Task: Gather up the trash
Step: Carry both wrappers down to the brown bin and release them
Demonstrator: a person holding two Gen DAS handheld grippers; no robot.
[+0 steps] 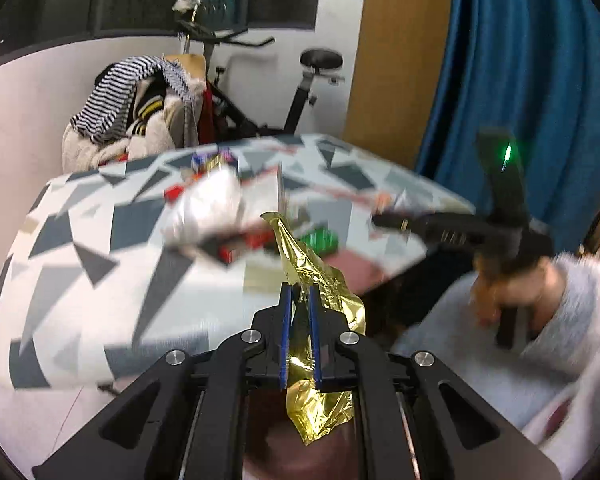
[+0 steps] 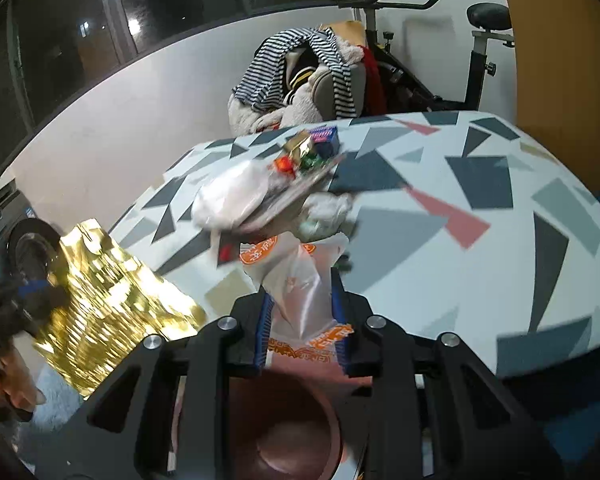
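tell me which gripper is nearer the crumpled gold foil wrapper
Left. The left gripper has its jaws clamped on the crumpled gold foil wrapper; the right gripper is off to its side, holding a clear plastic bag with orange print.

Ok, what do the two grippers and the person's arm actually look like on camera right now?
Both grippers, left and right, are matte black linkages with round silver pivot bolts and slotted cut-outs. Their fingers carry ridged blue pads. Seen from the left wrist view, the right unit's black handle shows a green light. The person's sleeve is fluffy, pale white-lilac. No cables visible.
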